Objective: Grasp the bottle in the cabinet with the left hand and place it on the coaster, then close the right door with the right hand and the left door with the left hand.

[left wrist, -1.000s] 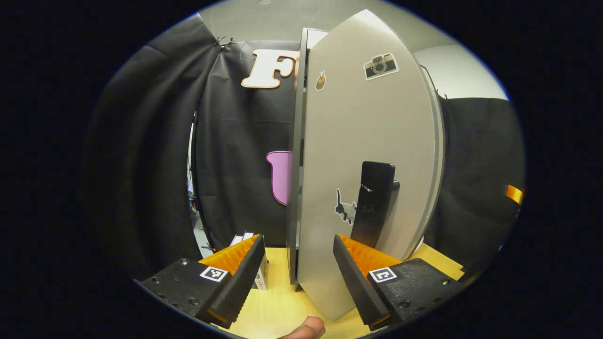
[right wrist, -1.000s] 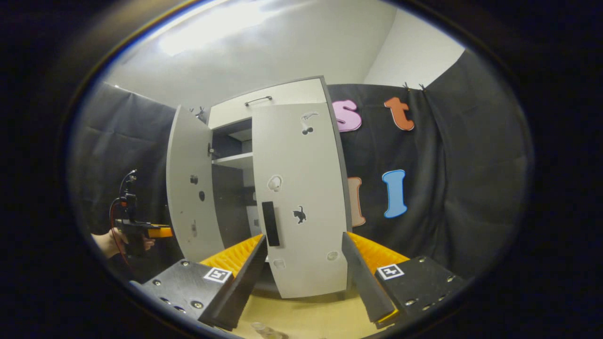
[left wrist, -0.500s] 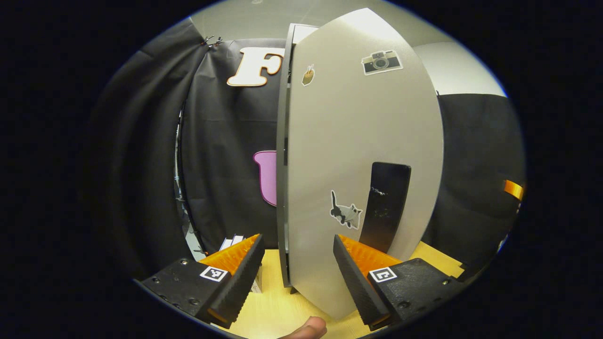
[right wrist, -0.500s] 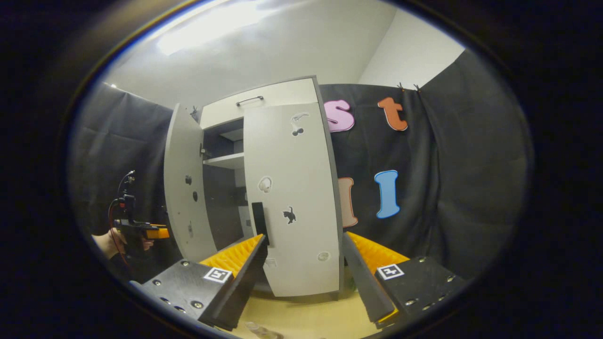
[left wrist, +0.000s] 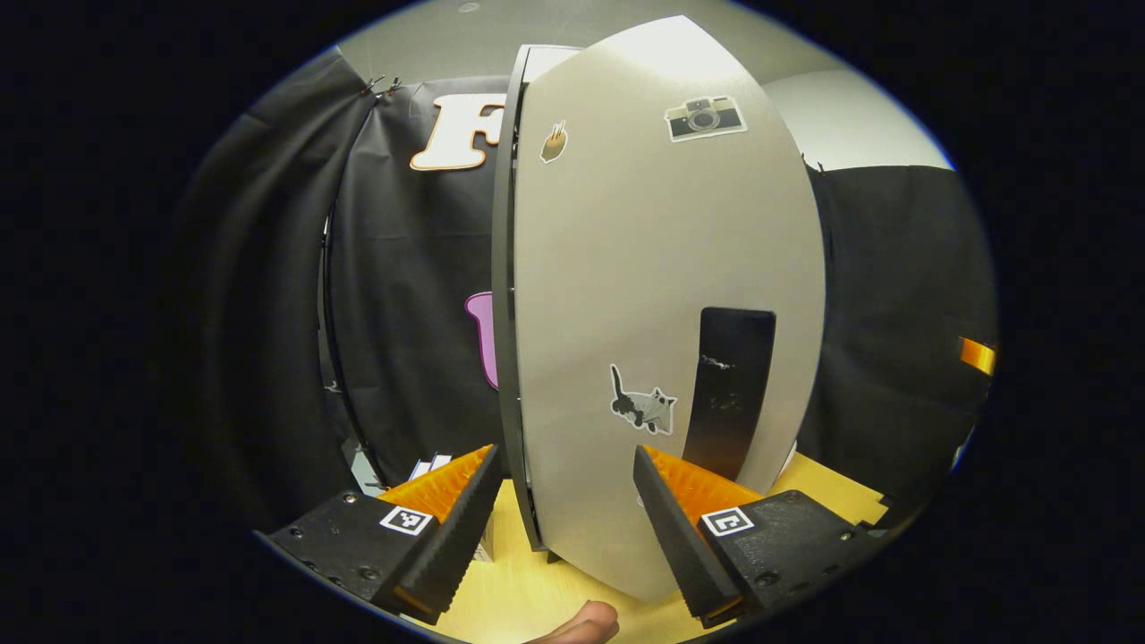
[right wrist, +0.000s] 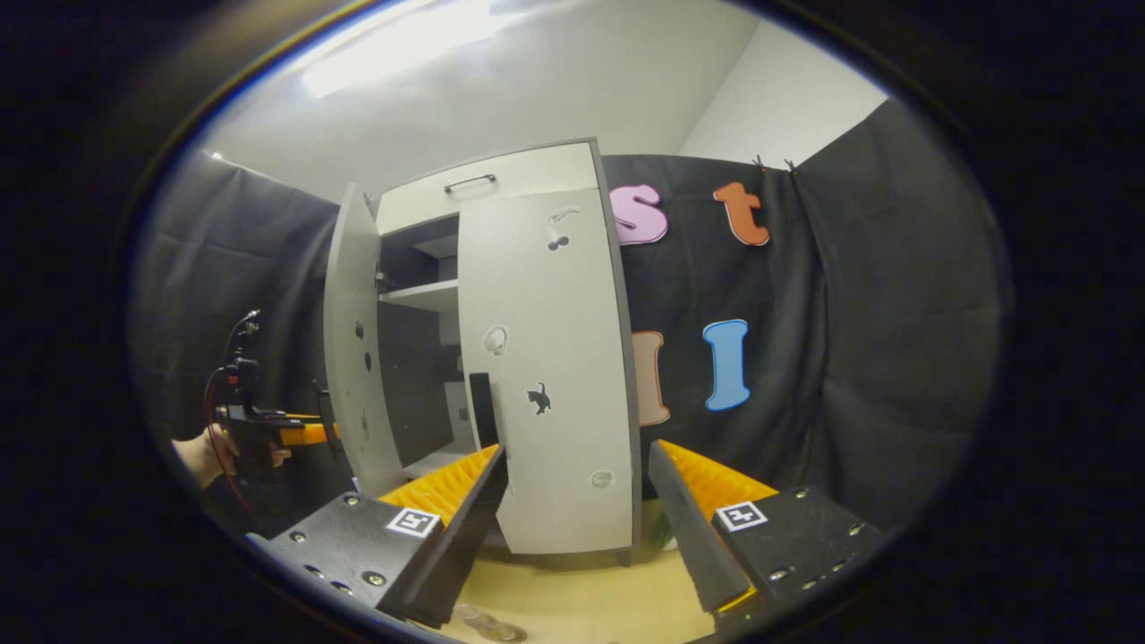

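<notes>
The left gripper [left wrist: 564,501] stands with fingers spread and nothing between them, close to the outer face of the left door [left wrist: 662,295], whose lower edge hangs just beyond the fingertips. A black handle [left wrist: 729,389] runs upright on the door's right half, beside a cat sticker [left wrist: 642,407]; a camera sticker [left wrist: 704,118] sits near the top. A thumb tip [left wrist: 581,623] shows at the bottom edge over the yellow table [left wrist: 528,595].

From the right gripper view, the right gripper [right wrist: 577,510] also stands released and empty, back from the cabinet [right wrist: 501,358]. The right door [right wrist: 546,376] looks shut or nearly so, flat across the cabinet front. The left door [right wrist: 353,358] stands well open, the dark shelves showing in the gap. Far left, a hand [right wrist: 206,452] holds the other gripper just outside that door.

A glassy shape at the near table edge [right wrist: 487,624] may be the bottle on its coaster, but it is too cut off to tell.

The remaining step appears to be closing the left door. The door is a stiff, flat panel on hinges and should swing lightly; its smooth face offers little to pinch. A push on the face near the handle, far from the hinge, would likely give the most leverage, or the handle can be gripped. A hard shove risks a slam or rocking the cabinet.
</notes>
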The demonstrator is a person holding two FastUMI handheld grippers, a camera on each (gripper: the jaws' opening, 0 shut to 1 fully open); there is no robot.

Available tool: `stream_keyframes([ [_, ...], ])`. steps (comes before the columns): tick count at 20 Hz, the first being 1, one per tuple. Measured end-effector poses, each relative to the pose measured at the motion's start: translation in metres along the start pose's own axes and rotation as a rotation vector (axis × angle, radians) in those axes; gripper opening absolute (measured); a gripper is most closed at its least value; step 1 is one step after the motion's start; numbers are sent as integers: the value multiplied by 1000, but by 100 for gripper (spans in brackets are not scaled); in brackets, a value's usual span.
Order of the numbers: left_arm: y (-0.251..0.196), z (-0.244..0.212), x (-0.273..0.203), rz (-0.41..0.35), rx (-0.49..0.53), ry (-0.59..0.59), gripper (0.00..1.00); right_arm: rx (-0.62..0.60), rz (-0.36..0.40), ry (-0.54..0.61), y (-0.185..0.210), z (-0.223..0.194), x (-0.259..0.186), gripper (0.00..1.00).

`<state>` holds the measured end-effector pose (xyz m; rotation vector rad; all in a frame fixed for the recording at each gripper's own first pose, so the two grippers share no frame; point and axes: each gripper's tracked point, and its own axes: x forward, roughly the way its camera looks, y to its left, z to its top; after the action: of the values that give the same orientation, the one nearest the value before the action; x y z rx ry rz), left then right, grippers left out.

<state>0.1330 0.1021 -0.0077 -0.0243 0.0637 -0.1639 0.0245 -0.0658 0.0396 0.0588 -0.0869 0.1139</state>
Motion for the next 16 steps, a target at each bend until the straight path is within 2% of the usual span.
stream_keyframes([
  [1,-1,1,0,3,-2,0,94,-3,-4,3,-2,-2,-1,92],
  [2,-2,1,1,4,7,2,89,-4,-8,6,-2,-3,-2,92],
  [3,-3,2,2,7,18,2,94,-6,-8,7,-1,-5,-3,92],
  [7,-13,1,6,11,41,4,94,9,-9,7,3,-8,-8,93],
  [8,-17,2,5,13,38,3,89,13,-7,7,4,-7,-9,93],
  [9,-21,3,4,9,38,0,94,15,-5,2,5,-6,-12,96],
  [10,-26,3,3,2,38,1,91,19,-3,-6,6,-4,-15,96],
  [12,-35,7,0,-3,48,-10,95,31,-2,-10,6,-4,-21,93],
  [13,-38,10,-3,0,53,-19,93,33,-4,-5,5,-6,-24,96],
  [16,-49,17,-17,15,41,-45,94,25,0,-3,5,-1,-34,96],
])
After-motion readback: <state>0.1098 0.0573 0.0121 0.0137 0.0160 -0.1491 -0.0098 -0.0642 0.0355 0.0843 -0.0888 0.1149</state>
